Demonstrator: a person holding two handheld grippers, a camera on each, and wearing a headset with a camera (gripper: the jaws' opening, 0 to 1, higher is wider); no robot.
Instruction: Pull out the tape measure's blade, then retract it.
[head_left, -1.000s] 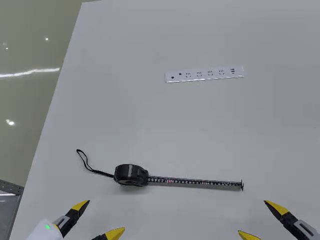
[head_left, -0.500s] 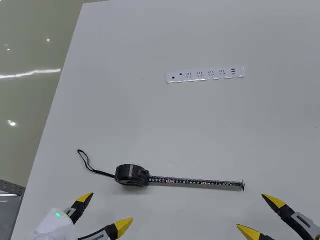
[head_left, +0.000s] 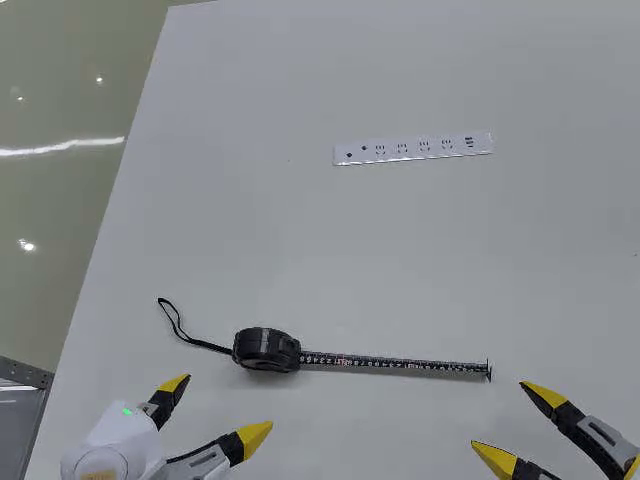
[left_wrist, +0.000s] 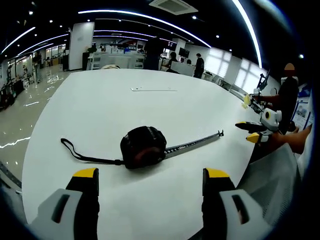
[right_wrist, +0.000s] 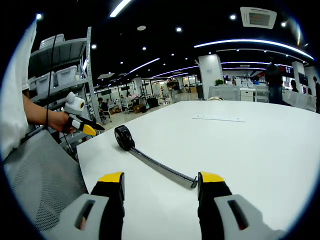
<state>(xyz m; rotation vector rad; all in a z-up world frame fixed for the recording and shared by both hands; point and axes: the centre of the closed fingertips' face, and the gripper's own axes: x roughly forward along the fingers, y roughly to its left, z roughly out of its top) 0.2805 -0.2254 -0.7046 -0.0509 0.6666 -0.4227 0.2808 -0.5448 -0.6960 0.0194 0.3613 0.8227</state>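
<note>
A black tape measure (head_left: 266, 349) lies on the white table (head_left: 400, 250), its blade (head_left: 395, 364) pulled out to the right and ending in a hook (head_left: 488, 371). A black wrist strap (head_left: 178, 327) trails off to its left. My left gripper (head_left: 212, 414) is open, just in front of the case (left_wrist: 143, 146) and apart from it. My right gripper (head_left: 518, 422) is open too, a short way in front of the hook (right_wrist: 192, 182), not touching. Nothing is held between either pair of yellow-tipped fingers.
A white power strip (head_left: 413, 148) lies flat farther back on the table. The table's left edge (head_left: 110, 200) drops to a glossy floor. Shelving with bins (right_wrist: 65, 75) stands behind the person, and people stand in the distance (left_wrist: 199, 65).
Both grippers have crept up and inward toward the tape measure. The tape measure and its drawn-out blade lie as before; the small shift in the picture is the camera's.
</note>
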